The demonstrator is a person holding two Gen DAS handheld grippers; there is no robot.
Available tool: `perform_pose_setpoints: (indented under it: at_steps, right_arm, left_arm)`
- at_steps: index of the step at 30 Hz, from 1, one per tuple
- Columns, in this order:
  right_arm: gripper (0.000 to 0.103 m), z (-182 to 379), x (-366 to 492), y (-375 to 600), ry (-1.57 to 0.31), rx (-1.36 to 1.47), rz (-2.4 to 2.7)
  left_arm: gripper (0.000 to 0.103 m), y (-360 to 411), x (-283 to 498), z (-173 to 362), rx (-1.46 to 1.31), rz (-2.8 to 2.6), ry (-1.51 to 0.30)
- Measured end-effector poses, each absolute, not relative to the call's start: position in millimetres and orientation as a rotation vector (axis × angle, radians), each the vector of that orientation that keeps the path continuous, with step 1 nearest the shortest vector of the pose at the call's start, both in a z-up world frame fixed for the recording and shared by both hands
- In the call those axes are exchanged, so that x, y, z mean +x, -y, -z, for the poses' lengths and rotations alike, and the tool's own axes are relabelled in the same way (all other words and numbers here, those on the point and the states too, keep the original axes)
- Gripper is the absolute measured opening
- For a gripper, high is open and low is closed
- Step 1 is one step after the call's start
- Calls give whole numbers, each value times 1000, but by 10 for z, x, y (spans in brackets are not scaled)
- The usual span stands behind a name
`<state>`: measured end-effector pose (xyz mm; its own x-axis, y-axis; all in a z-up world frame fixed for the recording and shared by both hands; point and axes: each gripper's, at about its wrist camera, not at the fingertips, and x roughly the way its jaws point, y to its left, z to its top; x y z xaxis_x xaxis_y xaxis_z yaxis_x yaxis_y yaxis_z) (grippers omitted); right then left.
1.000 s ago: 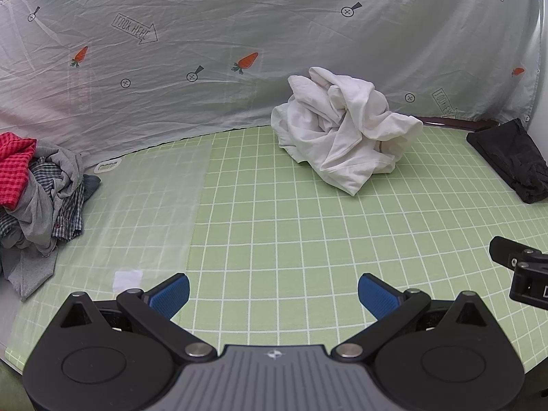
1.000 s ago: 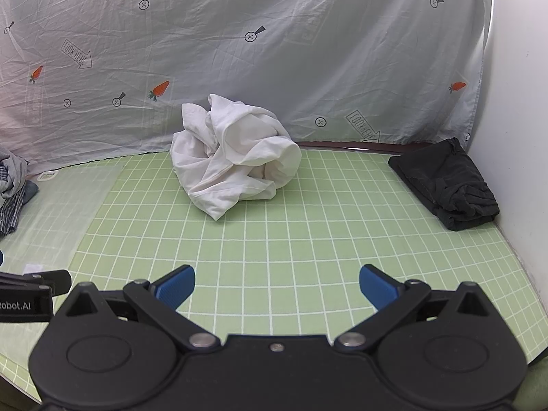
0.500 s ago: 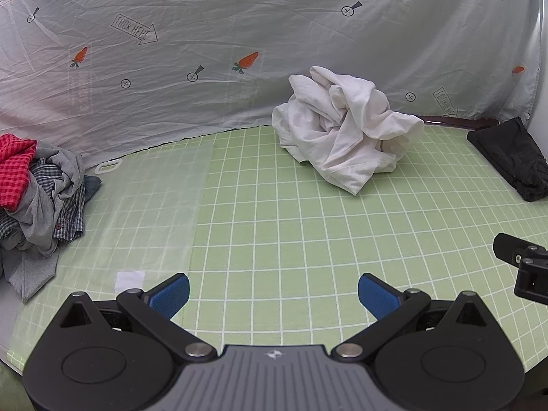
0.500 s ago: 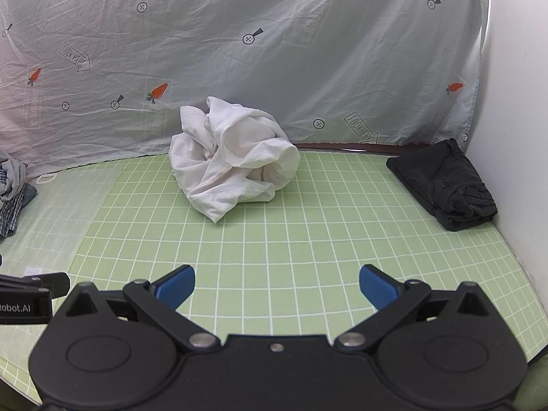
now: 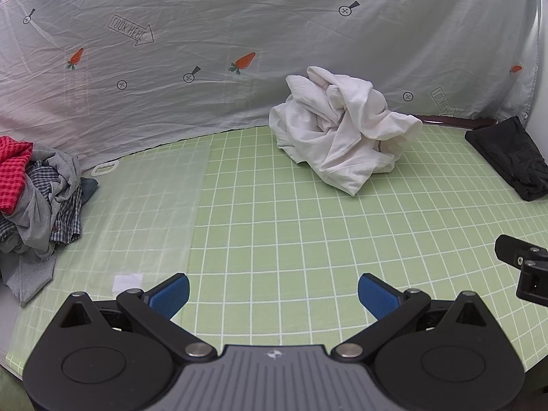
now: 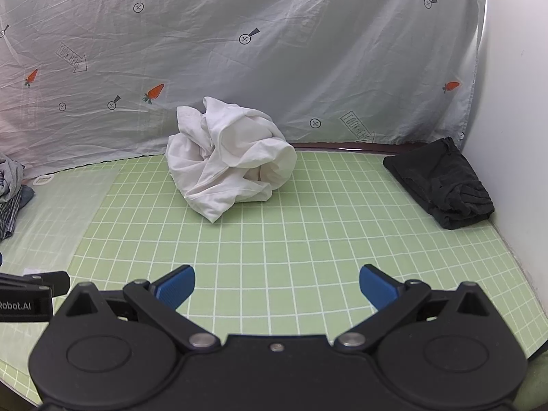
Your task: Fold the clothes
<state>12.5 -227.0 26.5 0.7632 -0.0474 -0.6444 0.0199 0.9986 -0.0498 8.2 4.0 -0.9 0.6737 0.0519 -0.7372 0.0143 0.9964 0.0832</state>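
Observation:
A crumpled white garment (image 5: 342, 137) lies in a heap on the green grid mat (image 5: 274, 233) near the back curtain; it also shows in the right wrist view (image 6: 229, 164). My left gripper (image 5: 273, 294) is open and empty over the mat's front part, well short of the garment. My right gripper (image 6: 276, 287) is open and empty too, about the same distance in front of the heap. The right gripper's side shows at the right edge of the left wrist view (image 5: 524, 267).
A pile of mixed clothes, red check, grey and plaid (image 5: 34, 191), sits at the left end. A folded black garment (image 6: 441, 181) lies at the right by the white wall. A clear plastic sheet (image 5: 147, 212) covers the mat's left part. A printed curtain (image 6: 239, 51) closes the back.
Both grippers have drifted slightly; the white garment sits a touch lower in the right wrist view. Nothing was grasped or released.

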Motion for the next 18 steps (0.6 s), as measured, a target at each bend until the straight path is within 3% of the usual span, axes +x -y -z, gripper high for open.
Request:
perform_pose_setpoints:
  at_steps: [18]
  right_arm:
    - [103,-273,184,2241,-707,-37,29]
  left_arm:
    - [103,-70,116,26,91,-26,-839]
